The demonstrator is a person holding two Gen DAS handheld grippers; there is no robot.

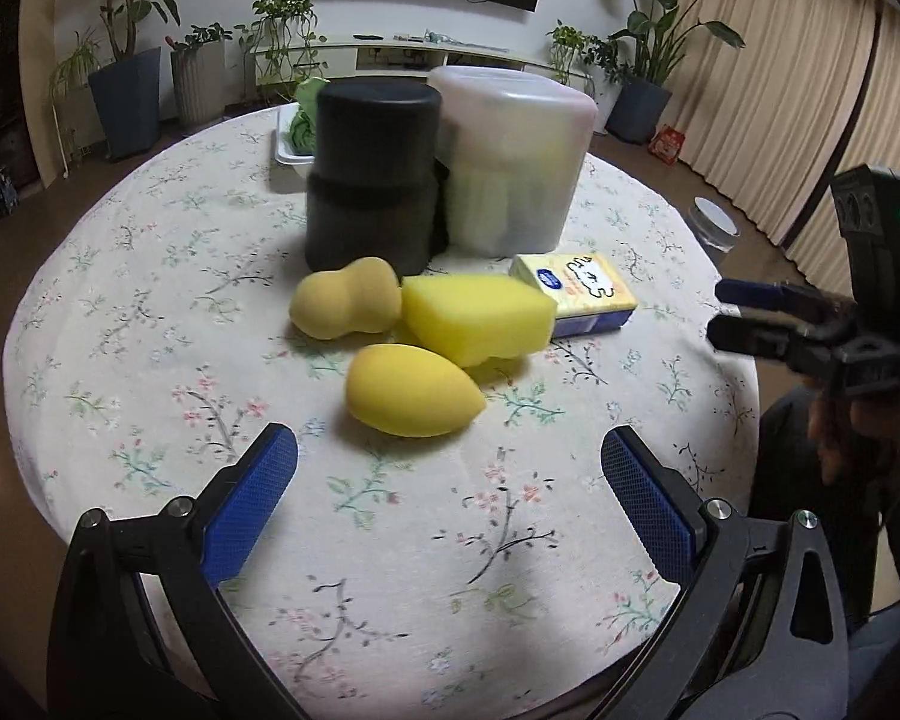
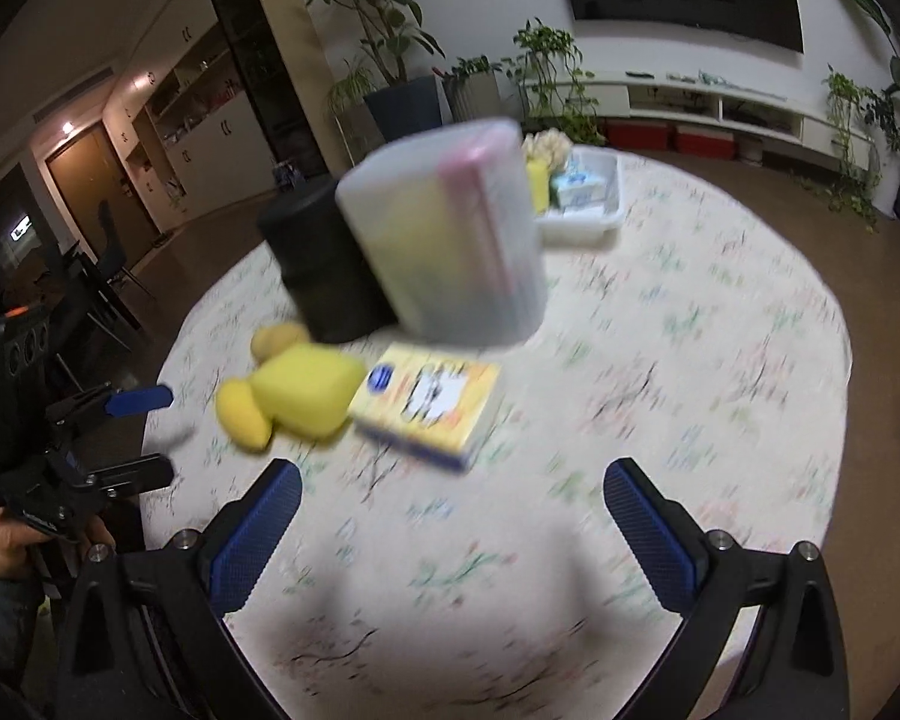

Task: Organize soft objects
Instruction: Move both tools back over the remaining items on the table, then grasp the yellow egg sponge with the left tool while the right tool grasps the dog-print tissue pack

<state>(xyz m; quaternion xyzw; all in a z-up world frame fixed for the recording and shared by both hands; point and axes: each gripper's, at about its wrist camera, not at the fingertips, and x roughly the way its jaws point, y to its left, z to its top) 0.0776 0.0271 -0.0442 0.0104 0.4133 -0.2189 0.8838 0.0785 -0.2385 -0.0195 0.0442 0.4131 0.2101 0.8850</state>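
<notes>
Both my left fingers (image 1: 449, 495) and right fingers (image 2: 453, 531) gape wide, empty, low in frame. The egg sponge (image 1: 413, 391) at centre could roll off; the black tub (image 1: 373, 177) behind might tip if bumped.

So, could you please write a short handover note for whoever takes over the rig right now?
Left tool: open, empty, above the near part of the table.
Right tool: open, empty.
Egg-shaped sponge, yellow block sponge and gourd-shaped sponge lie loose beside the yellow box, in front of the black canister and translucent container.
Done: none of these three visibly sorted.
Left: pick up and sort them all.
</notes>
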